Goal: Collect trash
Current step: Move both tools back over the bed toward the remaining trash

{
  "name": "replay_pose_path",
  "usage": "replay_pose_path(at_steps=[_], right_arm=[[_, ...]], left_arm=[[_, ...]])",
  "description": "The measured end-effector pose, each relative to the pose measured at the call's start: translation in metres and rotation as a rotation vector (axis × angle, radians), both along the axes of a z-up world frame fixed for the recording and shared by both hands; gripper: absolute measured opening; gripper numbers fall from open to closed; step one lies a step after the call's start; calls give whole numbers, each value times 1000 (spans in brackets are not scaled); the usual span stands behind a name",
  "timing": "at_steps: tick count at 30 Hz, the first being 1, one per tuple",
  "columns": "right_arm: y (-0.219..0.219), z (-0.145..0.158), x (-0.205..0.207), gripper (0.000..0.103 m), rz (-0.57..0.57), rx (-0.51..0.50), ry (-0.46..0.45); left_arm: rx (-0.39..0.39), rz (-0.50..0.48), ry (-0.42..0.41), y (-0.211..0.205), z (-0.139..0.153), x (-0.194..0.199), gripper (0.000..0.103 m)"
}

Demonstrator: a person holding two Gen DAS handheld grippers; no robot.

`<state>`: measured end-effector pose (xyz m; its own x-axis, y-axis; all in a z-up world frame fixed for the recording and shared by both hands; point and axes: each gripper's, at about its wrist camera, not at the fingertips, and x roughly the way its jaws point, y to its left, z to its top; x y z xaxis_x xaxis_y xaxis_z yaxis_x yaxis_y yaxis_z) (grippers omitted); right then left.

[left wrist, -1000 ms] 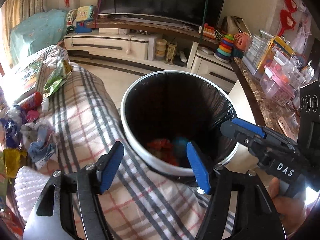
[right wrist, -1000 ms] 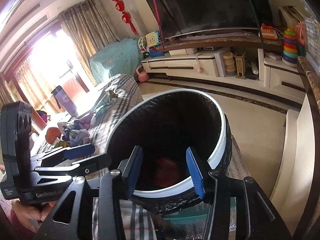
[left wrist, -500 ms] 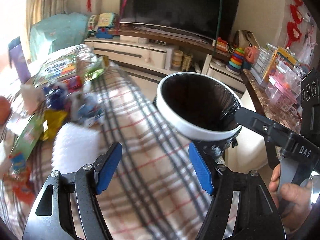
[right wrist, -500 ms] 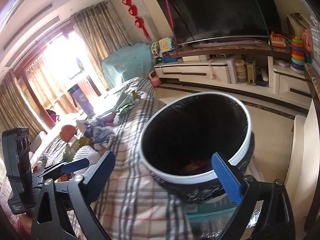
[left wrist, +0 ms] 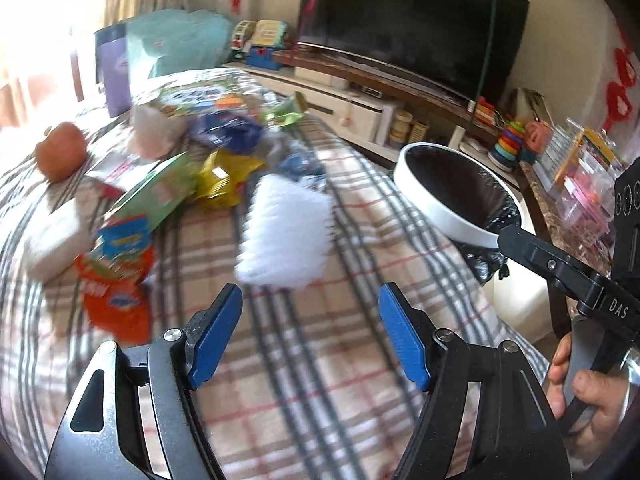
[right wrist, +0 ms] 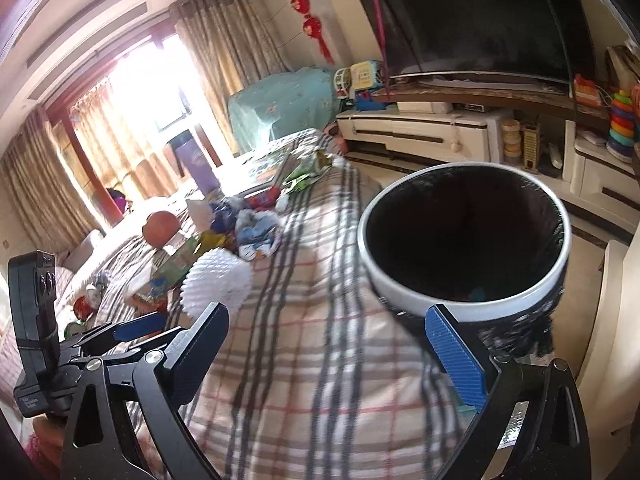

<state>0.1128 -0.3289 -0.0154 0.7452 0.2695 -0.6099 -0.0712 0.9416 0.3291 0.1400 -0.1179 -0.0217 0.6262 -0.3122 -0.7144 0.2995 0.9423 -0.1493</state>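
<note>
Gaping wide and holding nothing, the left gripper [left wrist: 310, 332] and right gripper [right wrist: 336, 344] hang over a plaid blanket [left wrist: 320, 360]. Just ahead of the left one lies a white foam net [left wrist: 286, 236], with blurred wrappers [left wrist: 160, 196] heaped beyond. A black-lined bin [right wrist: 464, 248] stands beside the blanket, off to the right.

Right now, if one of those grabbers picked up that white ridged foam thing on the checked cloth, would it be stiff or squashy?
The white foam net looks like a mesh fruit sleeve, so it is probably very light and squashy and would flatten between the pads. Its ribbed surface should grip rather than slip. Lying flat on the cloth, it seems unlikely to roll, though the picture is blurred.
</note>
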Motion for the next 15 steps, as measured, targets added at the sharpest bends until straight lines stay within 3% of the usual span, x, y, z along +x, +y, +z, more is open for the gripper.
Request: replay_pose_path(at_steps=[15], right_arm=[[55, -9, 7, 100, 89, -26, 13]], left_arm=[[-25, 138, 27, 72, -17, -10, 74]])
